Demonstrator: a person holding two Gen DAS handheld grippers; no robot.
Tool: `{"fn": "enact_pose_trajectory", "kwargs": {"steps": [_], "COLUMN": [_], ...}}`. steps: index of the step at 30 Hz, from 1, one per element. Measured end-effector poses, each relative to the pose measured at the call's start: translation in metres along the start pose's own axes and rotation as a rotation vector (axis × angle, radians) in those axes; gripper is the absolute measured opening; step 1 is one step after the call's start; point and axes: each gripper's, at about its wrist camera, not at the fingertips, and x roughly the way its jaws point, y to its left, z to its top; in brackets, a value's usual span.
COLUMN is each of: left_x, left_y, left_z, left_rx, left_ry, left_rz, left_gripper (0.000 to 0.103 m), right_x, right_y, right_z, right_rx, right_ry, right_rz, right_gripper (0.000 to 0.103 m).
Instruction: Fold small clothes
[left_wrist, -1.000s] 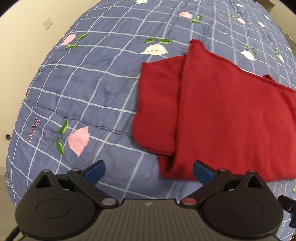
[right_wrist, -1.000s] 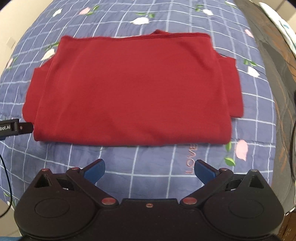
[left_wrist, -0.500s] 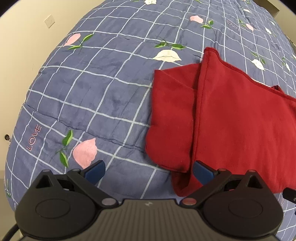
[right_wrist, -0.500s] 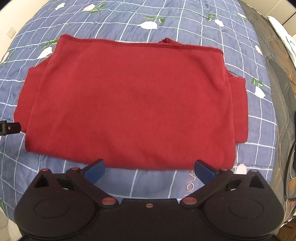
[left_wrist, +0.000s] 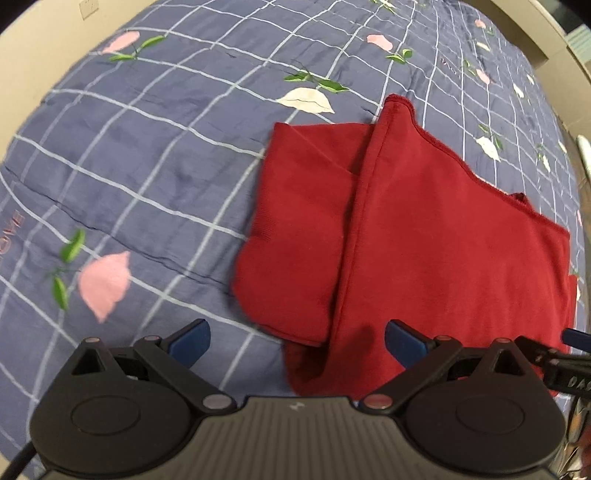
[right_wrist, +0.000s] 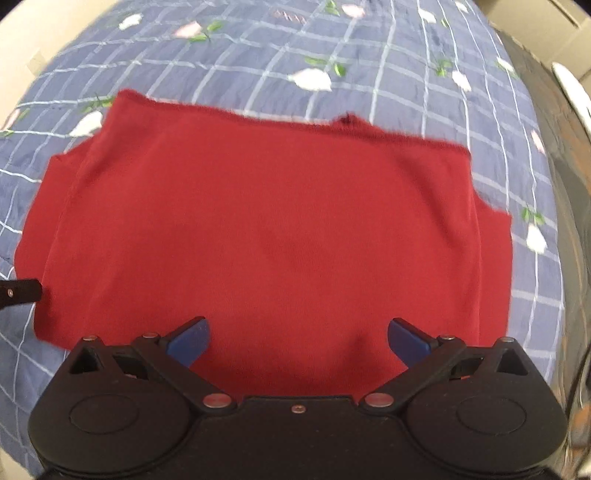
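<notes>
Left wrist view: the left tongs (left_wrist: 297, 341) hang released, jaws spread wide, over the near left corner of a red garment (left_wrist: 424, 236) lying folded flat on a blue checked bedspread (left_wrist: 147, 166), one sleeve (left_wrist: 295, 236) sticking out. The right tongs (right_wrist: 298, 341) are likewise released, above the garment's near edge.

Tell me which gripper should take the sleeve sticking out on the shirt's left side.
Left. The left gripper is open with that sleeve just ahead of it. The right gripper sits over the middle of the shirt, farther from it.
</notes>
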Motion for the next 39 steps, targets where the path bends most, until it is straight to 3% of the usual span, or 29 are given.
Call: {"fn": "enact_pose_trajectory", "kwargs": {"steps": [3,6,9,11,13,16,19,21,24,30,39], "left_x": [0.009,0.014,0.021,0.031,0.036,0.033,0.028,0.025,0.022,-0.004,-0.055], "left_y": [0.002,0.004,0.003,0.002,-0.002,-0.008,-0.01,-0.009,-0.007,-0.031,-0.099], "left_z": [0.002,0.01,0.019,0.026,0.029,0.03,0.029,0.028,0.027,0.019,0.013], "left_rx": [-0.012,0.007,0.047,0.064,0.066,0.083,0.063,0.046,0.043,0.139,0.218], "left_ry": [-0.022,-0.058,-0.039,0.038,0.068,0.053,0.047,0.045,0.037,-0.047,-0.156], "left_rz": [0.035,0.068,0.017,-0.068,-0.092,-0.105,-0.105,-0.112,-0.13,-0.095,-0.133], "left_gripper": [0.102,0.102,0.102,0.102,0.099,0.086,0.062,0.037,0.025,0.018,0.016], "right_x": [0.011,0.027,0.039,0.044,0.045,0.046,0.047,0.047,0.047,0.042,0.018], "right_y": [0.001,0.001,-0.001,-0.001,0.003,0.004,0.003,0.003,0.001,-0.005,-0.038], "right_z": [-0.006,-0.015,-0.024,-0.028,-0.032,-0.034,-0.033,-0.031,-0.032,-0.031,-0.036], "right_rx": [-0.056,-0.093,-0.094,-0.093,-0.107,-0.118,-0.113,-0.115,-0.117,-0.097,-0.073], "right_ry": [-0.037,-0.014,0.009,0.007,-0.002,-0.002,0.005,0.006,0.004,-0.009,-0.087], "right_rz": [0.007,0.003,0.004,0.009,0.004,0.0,0.008,0.011,0.016,0.042,0.08], "right_gripper": [0.102,0.102,0.102,0.102,0.102,0.102,0.102,0.102,0.102,0.102,0.102]}}
